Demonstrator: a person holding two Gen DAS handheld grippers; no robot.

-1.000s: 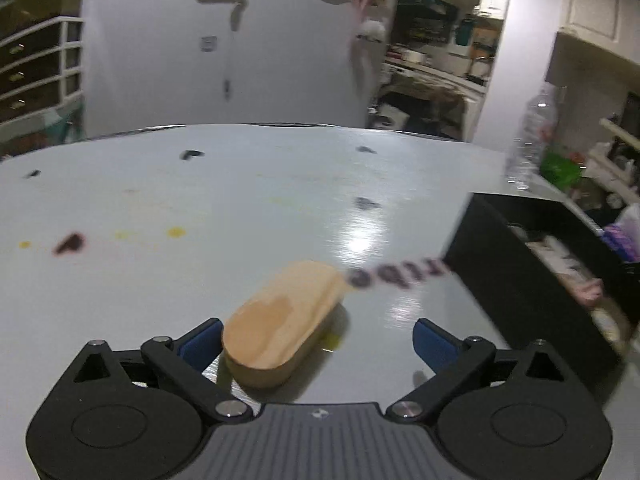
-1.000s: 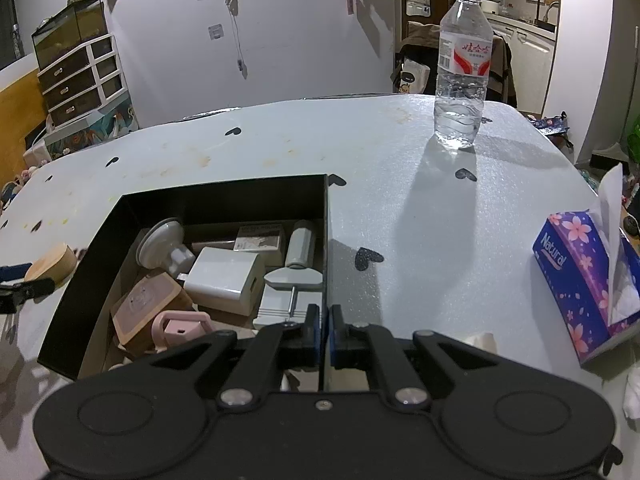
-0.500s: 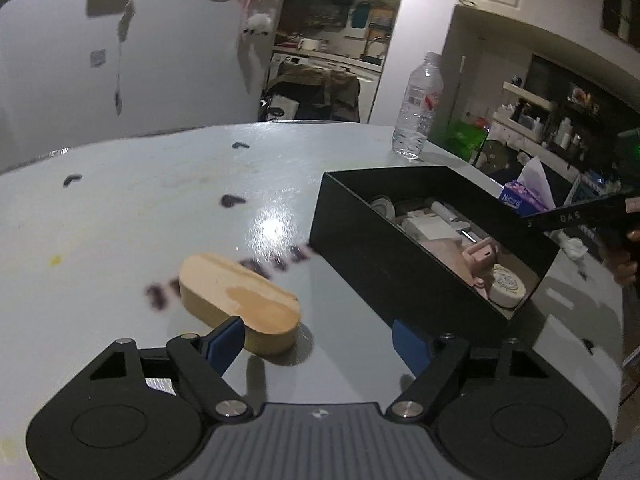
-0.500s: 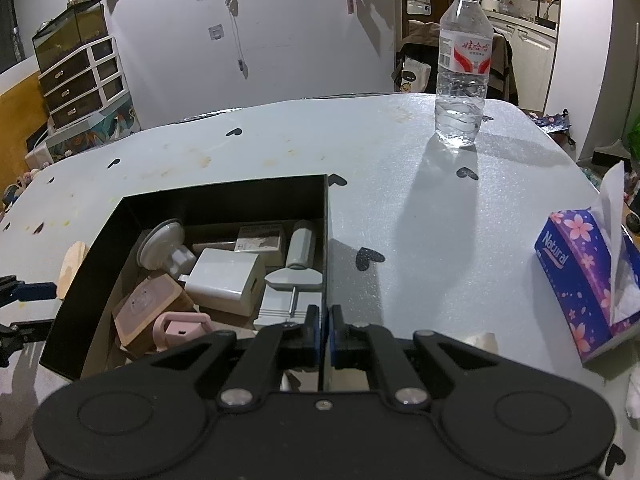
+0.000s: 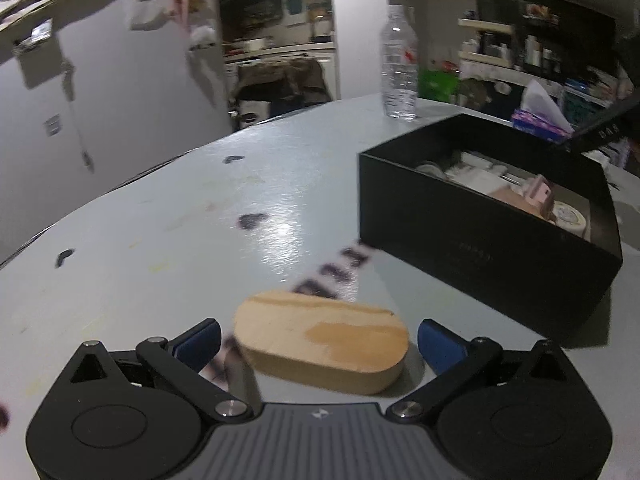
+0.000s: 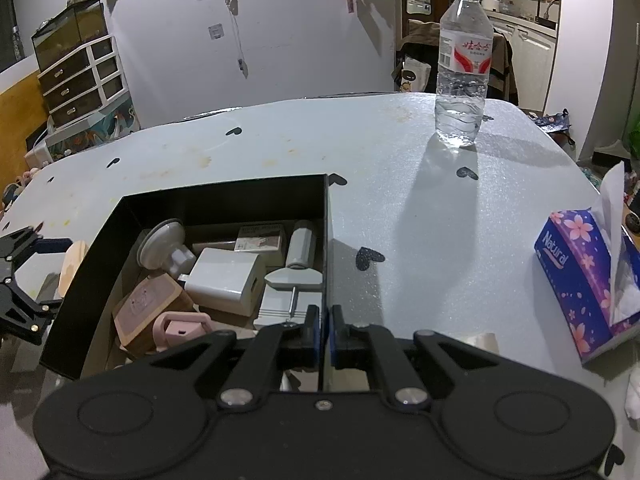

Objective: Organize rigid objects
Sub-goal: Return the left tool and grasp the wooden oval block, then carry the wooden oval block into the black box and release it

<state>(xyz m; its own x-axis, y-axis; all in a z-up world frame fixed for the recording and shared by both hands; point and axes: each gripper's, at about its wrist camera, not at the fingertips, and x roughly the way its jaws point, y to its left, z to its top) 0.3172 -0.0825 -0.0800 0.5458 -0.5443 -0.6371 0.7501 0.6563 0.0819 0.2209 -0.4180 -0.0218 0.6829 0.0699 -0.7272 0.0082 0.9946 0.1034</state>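
Note:
An oval wooden block lies flat on the grey table, crosswise between the fingers of my left gripper. Its jaws are opening, and a gap shows at each end of the block. To the right stands a black box with several small items inside. In the right wrist view my right gripper is shut on the near end of the black box's right wall. The block and left gripper show just left of the box.
A water bottle stands at the table's far right. A purple tissue box sits at the right edge. Inside the box lie a white charger, a pink piece and other small items.
The left gripper swung toward the box and rolled; the block now lies crosswise between its fingers instead of lengthwise. Its jaws narrowed, then widened. The right gripper stayed still.

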